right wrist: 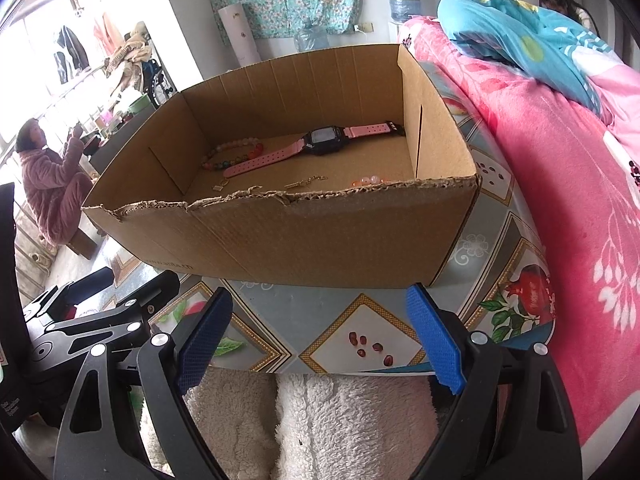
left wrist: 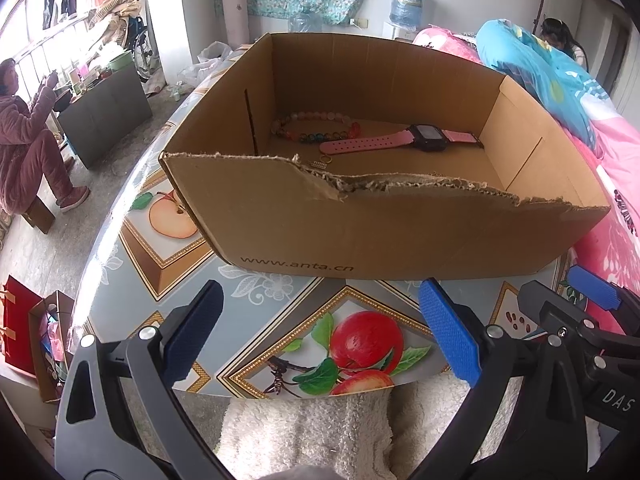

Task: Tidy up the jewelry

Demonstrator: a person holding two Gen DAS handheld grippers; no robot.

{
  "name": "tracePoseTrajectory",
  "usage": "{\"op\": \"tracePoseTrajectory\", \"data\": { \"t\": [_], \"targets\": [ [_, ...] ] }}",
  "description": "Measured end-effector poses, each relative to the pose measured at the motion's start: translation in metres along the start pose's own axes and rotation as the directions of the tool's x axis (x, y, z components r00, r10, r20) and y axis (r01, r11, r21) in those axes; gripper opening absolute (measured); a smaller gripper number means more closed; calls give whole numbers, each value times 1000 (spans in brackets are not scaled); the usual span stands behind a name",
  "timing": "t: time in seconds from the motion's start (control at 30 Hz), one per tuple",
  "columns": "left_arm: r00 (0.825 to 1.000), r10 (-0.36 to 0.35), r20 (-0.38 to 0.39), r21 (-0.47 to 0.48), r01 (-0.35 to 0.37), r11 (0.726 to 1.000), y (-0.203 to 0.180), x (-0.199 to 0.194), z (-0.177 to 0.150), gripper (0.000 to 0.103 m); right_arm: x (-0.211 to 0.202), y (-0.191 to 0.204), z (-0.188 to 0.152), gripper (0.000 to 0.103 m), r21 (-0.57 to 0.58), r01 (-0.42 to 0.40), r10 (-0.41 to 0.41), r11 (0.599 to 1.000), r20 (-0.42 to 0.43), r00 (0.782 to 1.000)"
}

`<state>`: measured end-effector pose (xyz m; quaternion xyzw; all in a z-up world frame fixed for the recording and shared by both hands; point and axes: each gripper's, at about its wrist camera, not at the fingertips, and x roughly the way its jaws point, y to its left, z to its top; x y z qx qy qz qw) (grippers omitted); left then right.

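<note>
Cardboard, brown and corrugated, forms an open-topped box point(left wrist: 280, 216) with a ragged, torn near edge, standing on a table covered in fruit-printed oilcloth point(left wrist: 360, 336). Inside on its floor lies the jewelry: a pink-strapped watch point(left wrist: 416, 139) with a black square face stretched flat across the middle, and touching its strap end a beaded bracelet point(left wrist: 316, 127) of pale pink, red and coloured beads toward the back left corner. A small gold charm with a ring point(left wrist: 322, 163) lies just behind the torn edge.

Only the right wrist view looks far enough over the near wall to show a thin gold chain piece point(right wrist: 306, 181) and a few loose orange and pale beads point(right wrist: 370, 180) close against that wall. Only the left wrist view shows the print on the box's outer front wall clearly, reading "www.anta.cn".

Both grippers hang in front of the box, above the table's near edge and a fluffy white cloth point(right wrist: 320, 420). The left gripper point(left wrist: 320, 336) has its blue-padded fingers spread wide with nothing between them. The right gripper point(right wrist: 320, 340) is likewise spread wide and holds nothing. Its black body, lettered "DAS", shows at the right edge of the left view.

A pink floral blanket point(right wrist: 560, 184) lies to the right of the table.
</note>
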<state>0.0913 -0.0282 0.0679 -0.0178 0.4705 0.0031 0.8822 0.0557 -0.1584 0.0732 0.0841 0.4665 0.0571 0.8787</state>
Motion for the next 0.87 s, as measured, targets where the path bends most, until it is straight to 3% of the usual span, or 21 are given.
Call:
{"op": "tracePoseTrajectory", "data": {
  "t": [0.87],
  "targets": [
    [1000, -12, -10, 2, 12, 1000, -4, 2, 1, 94, 1, -2, -4, 86, 9, 3, -3, 1000, -2, 1000]
  ]
}}
